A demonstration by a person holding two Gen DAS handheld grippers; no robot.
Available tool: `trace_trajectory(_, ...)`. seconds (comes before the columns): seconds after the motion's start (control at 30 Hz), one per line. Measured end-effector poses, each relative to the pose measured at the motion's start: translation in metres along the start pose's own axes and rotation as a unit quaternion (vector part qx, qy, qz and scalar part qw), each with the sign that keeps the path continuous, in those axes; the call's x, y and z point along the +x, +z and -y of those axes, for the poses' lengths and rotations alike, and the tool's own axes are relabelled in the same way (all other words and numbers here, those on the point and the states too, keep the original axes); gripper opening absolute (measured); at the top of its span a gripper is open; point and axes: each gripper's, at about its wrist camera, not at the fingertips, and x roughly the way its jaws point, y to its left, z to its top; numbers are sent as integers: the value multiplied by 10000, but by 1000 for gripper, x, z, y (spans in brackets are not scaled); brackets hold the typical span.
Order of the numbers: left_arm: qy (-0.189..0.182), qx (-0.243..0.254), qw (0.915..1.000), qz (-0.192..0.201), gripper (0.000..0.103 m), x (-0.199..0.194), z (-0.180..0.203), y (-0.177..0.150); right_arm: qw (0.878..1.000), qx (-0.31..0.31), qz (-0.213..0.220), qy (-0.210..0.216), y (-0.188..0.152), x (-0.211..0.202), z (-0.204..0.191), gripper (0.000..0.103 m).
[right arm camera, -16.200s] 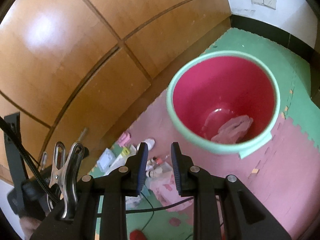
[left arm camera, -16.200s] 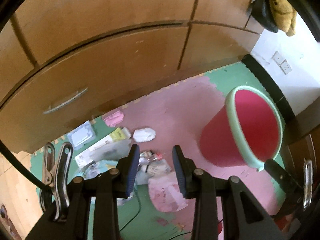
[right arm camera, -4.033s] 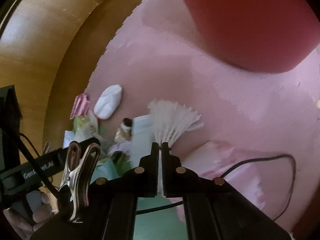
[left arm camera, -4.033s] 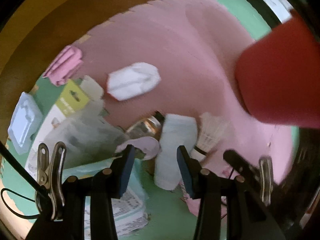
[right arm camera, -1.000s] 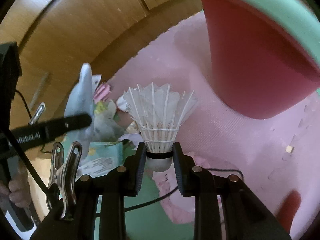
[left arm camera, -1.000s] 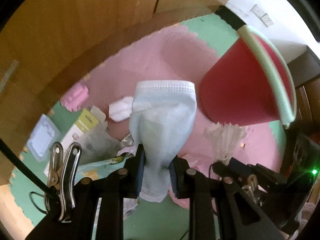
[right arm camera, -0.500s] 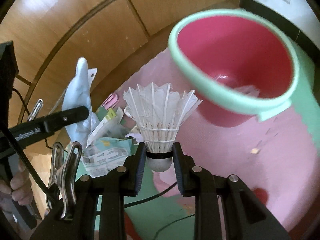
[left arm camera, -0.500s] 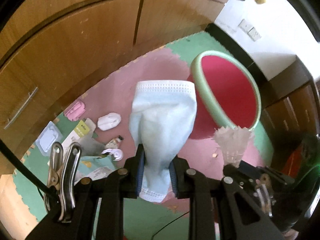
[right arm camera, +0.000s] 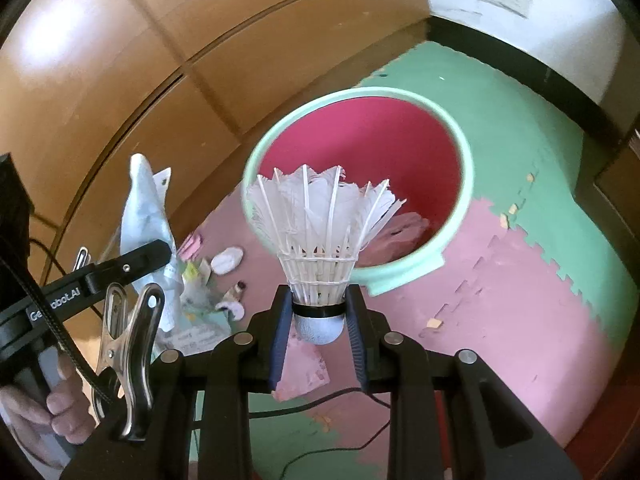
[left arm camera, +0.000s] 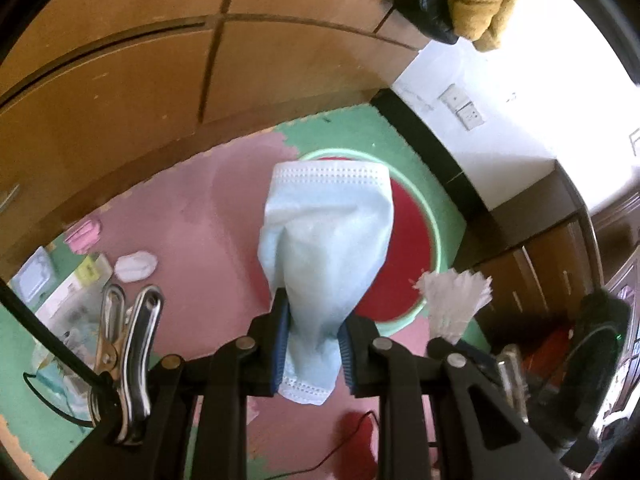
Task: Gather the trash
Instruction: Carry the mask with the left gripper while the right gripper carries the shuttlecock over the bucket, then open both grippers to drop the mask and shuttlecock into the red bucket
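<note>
Far left, on the floor mat: remaining litter (right arm camera: 208, 280), loose papers and wrappers, well apart from both tools.

Left gripper (left arm camera: 312, 344): narrowly parted, pinching the lower part of a pale blue face mask (left arm camera: 326, 240). Mask standing up out of the jaws, long axis running forward along the fingers; in the left wrist view its upper half overlapping the bin mouth.

Right gripper (right arm camera: 318, 320): partly closed, clamped on the rounded cork base of a white shuttlecock (right arm camera: 320, 224), feather skirt fanning forward.

Bin (right arm camera: 460, 152), pink inside with a pale green rim: ahead of and below both tools, mouth upward, some pink scrap already inside.

Judged nearer: right gripper, feathers already overlapping the near rim. Release likely over the opening; feathers or mask catching the rim possible.
</note>
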Motion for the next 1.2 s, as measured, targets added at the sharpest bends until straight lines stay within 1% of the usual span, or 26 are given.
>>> trace_trajectory(0.03, -109, 6, 9999, 9, 23, 4, 5, 4, 10000, 41, 22, -30, 3, 1, 5, 28)
trace_trajectory(0.1, -176, 29, 9998, 41, 23, 12, 9, 8, 9999, 69, 73, -90, 8, 6, 8, 28)
trace_trajectory(0.2, -213, 84, 9997, 19, 23, 27, 16, 14, 9998, 122, 108, -150, 16, 14, 14, 28)
trace_trajectory(0.33, -234, 85, 9996, -149, 23, 47, 16, 15, 9992, 401, 12, -94, 25, 30, 27, 28)
trace_trajectory(0.47, -99, 172, 9997, -160, 23, 60, 16, 18, 9992, 366, -15, -140, 28, 43, 32, 28)
trace_trajectory(0.6, -243, 38, 9996, -129, 23, 67, 19, 21, 9986, 514, -60, -122, 28, 51, 39, 28)
trace_trajectory(0.7, -285, 32, 9995, -102, 23, 73, 21, 23, 9980, 632, -7, -97, 29, 53, 43, 28)
trace_trajectory(0.87, -193, -70, 9998, -70, 24, 83, 20, 25, 9970, 767, 52, -108, 30, 57, 43, 28)
trace_trajectory(1.1, -32, 10, 9999, -142, 25, 95, 22, 23, 9965, 813, -16, -178, 30, 65, 46, 28)
trace_trajectory(1.2, -63, 33, 9999, -113, 25, 93, 23, 24, 9951, 986, -28, -64, 30, 65, 48, 28)
